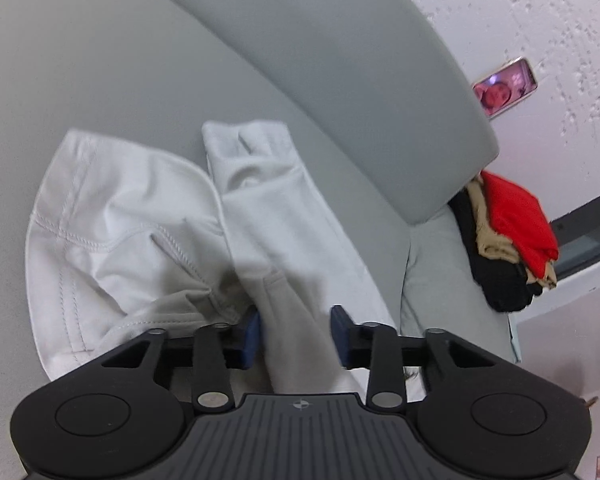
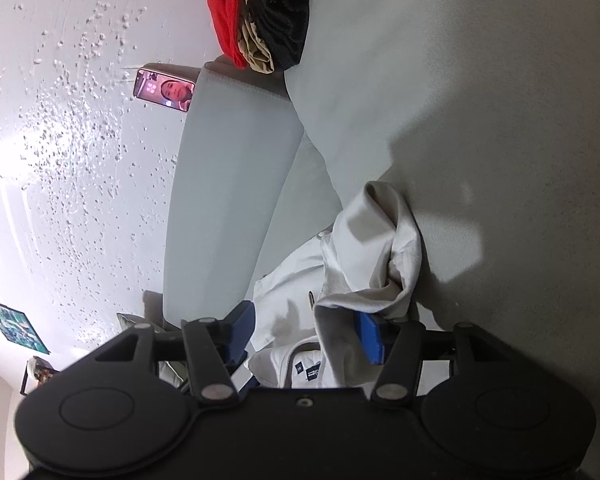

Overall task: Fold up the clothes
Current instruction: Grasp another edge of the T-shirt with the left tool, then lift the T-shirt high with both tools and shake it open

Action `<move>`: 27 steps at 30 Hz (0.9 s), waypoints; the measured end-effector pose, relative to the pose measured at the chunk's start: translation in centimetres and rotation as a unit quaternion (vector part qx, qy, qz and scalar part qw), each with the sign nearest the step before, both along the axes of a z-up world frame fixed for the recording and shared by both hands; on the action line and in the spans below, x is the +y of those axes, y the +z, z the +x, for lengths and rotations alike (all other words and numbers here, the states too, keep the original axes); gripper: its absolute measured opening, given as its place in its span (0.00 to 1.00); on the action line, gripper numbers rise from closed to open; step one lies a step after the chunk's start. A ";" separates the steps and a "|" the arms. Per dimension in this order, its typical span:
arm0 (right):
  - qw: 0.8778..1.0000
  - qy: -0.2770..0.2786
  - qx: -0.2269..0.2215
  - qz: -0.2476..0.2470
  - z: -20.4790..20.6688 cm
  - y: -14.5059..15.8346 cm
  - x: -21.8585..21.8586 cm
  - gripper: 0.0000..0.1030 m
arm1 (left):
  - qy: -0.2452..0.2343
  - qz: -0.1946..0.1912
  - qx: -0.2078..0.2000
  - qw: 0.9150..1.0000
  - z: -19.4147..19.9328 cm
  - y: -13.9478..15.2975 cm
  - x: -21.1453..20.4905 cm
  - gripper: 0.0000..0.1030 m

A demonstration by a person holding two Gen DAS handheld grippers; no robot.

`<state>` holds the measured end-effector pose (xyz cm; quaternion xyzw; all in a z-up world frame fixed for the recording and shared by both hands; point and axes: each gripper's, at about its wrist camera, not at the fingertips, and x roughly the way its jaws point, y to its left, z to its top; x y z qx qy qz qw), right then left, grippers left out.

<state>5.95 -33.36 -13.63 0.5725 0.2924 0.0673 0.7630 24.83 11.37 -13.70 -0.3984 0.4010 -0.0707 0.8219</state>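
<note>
A white garment (image 1: 132,220) lies crumpled on the grey sofa seat (image 1: 80,60), with a stitched hood-like part on the left and a long sleeve-like fold (image 1: 268,208) running toward the backrest. My left gripper (image 1: 296,336) is open and straddles the near end of that fold, its blue pads (image 1: 250,336) apart on either side. In the right wrist view the same white garment (image 2: 364,248) is bunched up, a small dark label showing near the bottom. My right gripper (image 2: 304,332) is open over it, the cloth draping across the right pad (image 2: 370,338).
The grey backrest cushion (image 1: 340,80) runs behind the garment. A pile of red, tan and black clothes (image 1: 508,240) (image 2: 260,12) sits at the sofa's end. A lit phone (image 1: 504,88) (image 2: 164,90) leans on the textured white wall (image 2: 60,160).
</note>
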 end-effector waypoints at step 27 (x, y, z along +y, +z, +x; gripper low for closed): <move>0.994 -0.030 0.046 -0.096 -2.3 3.3 3.0 0.02 | 0.065 0.119 -0.115 0.984 -17.4 12.5 5.4 0.00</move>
